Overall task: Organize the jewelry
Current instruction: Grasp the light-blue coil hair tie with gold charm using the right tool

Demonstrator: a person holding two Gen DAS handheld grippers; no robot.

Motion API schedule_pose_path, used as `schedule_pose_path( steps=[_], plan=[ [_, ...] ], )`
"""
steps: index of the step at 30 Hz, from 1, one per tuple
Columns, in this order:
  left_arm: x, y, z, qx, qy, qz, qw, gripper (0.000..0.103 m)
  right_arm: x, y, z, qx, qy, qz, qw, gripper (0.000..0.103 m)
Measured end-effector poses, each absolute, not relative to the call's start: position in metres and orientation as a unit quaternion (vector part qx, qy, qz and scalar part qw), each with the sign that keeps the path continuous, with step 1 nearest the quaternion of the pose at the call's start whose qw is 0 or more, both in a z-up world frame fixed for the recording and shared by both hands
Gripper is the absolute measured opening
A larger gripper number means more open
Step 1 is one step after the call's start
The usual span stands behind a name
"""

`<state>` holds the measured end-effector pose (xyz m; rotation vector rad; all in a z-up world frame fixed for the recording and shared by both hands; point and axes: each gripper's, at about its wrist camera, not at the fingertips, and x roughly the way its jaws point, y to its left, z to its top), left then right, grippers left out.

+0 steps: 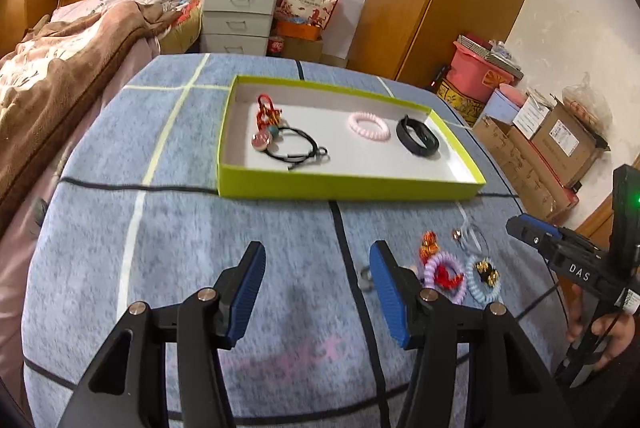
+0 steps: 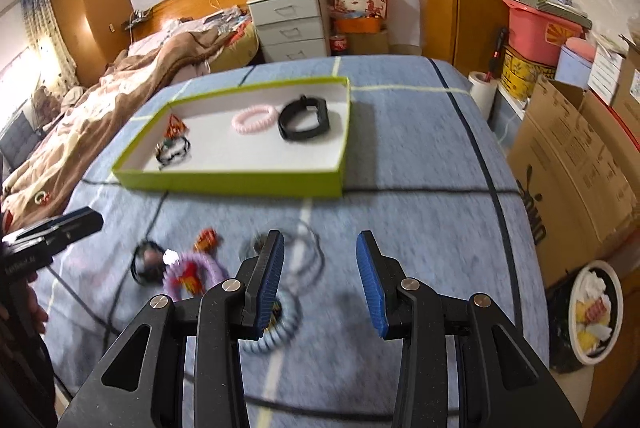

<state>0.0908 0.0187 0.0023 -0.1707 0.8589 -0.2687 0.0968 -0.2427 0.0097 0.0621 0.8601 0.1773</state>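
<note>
A blue checked blanket (image 1: 200,228) fills both views. In the upper middle sits a lime-edged tray (image 1: 348,187) holding a black band (image 1: 417,136), a pink coil tie (image 1: 369,127) and a charm cord (image 1: 294,147). Loose hair ties (image 1: 444,270) lie at lower right. The left gripper (image 1: 316,292) and right gripper (image 2: 320,280) are both spread, empty.

the left hand-held gripper (image 1: 316,292) has black angular arms, round silver screws at the joints and ribbed blue pads (image 1: 248,296). the right hand-held gripper (image 2: 320,282) looks the same; seen from the left wrist, its black body bears white letters "das", a green light, and bare fingers (image 1: 612,332) beneath.
</note>
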Motion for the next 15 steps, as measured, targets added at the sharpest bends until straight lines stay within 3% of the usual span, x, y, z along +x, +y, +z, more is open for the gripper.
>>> schedule_pose_path(
  steps=[15],
  plan=[
    [0.075, 0.006, -0.009, -0.071, 0.427, -0.135, 0.891, 0.056, 0.07, -0.238, -0.017, 0.027, 0.442, 0.109, 0.89, 0.039]
  ],
)
